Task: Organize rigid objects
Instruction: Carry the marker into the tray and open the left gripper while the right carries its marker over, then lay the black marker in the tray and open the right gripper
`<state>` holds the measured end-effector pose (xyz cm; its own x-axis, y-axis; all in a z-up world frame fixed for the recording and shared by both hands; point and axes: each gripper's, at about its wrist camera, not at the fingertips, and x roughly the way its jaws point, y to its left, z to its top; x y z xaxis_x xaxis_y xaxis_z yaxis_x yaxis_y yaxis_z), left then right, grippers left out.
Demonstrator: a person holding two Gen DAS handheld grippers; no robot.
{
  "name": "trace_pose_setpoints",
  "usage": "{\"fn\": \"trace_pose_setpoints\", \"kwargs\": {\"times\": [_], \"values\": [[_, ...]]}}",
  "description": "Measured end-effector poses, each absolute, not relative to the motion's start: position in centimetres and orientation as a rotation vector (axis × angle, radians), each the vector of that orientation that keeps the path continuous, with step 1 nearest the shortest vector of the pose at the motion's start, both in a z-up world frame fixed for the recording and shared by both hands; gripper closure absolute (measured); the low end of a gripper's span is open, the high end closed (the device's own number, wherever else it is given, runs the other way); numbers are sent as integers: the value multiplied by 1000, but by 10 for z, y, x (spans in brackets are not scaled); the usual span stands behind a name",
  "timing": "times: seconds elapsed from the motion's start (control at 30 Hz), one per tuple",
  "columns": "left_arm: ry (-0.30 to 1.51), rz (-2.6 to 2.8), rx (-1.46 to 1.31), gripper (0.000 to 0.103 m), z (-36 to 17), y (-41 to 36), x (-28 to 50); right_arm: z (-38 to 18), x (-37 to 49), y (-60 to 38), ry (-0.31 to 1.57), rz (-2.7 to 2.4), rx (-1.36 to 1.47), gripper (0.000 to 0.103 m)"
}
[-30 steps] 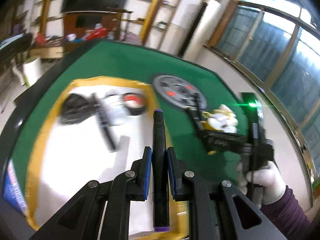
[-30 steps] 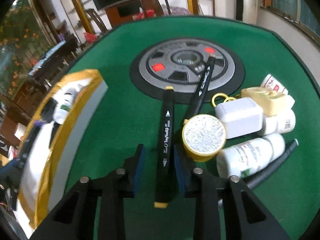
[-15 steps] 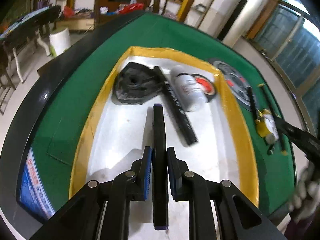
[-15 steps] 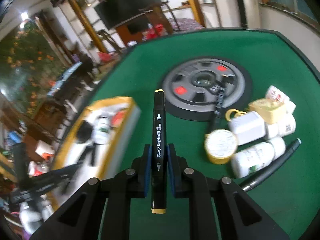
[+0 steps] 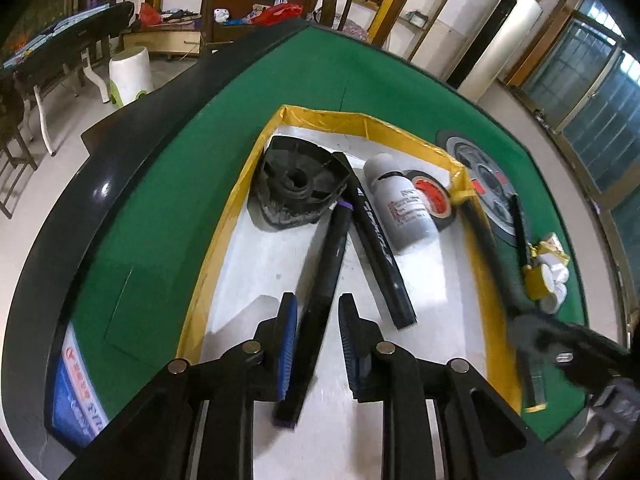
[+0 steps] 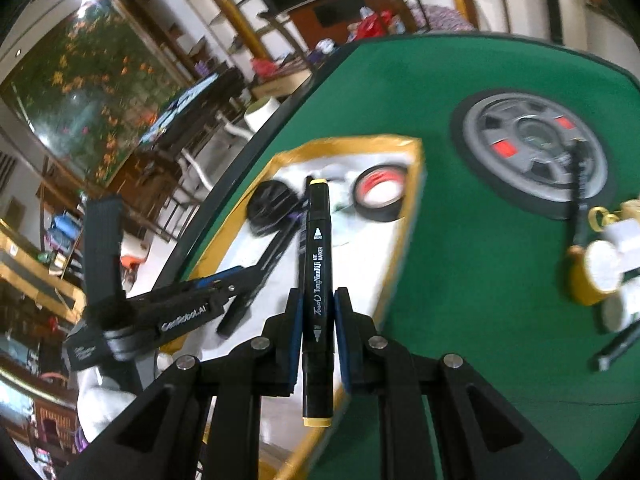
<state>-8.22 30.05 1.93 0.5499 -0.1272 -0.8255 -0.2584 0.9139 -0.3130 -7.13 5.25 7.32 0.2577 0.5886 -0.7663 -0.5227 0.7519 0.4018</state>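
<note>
Your left gripper (image 5: 318,338) has its fingers spread, and the purple-capped marker (image 5: 320,300) lies slanted in the gap between them, its near end close beside the left pad (image 5: 289,344) and clear of the right one; you cannot tell whether it touches that left pad. The marker rests on the white floor of the tray (image 5: 240,184), its far tip pointing ahead of the fingers and ending against the black plastic hub (image 5: 298,182). Just right of it, ahead of your right finger, a second black marker (image 5: 378,248) lies at an angle, so the two form a V that narrows away from you. Beyond that marker are a white bottle (image 5: 404,204) and a black tape roll (image 5: 434,200) near the tray's far right corner. Your right gripper (image 6: 318,340) is clamped narrowly on the yellow-capped marker (image 6: 318,280), which stands out straight ahead between the pads, held above the near edge of the tray (image 6: 408,216). To the left of those fingers your left gripper (image 6: 262,270) shows reaching into the tray. Well to the right, on the green table (image 6: 460,280), sit the grey wheel disc (image 6: 532,152) and a blurred cluster of small white and yellow containers (image 6: 604,272).
</note>
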Motion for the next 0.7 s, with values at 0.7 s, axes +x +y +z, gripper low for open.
{"fn": "trace_pose_setpoints", "kwargs": {"times": [0.7], "values": [[820,90,-523,45,46,324,-137,40,-77,122,1162,720,-18,81]]}}
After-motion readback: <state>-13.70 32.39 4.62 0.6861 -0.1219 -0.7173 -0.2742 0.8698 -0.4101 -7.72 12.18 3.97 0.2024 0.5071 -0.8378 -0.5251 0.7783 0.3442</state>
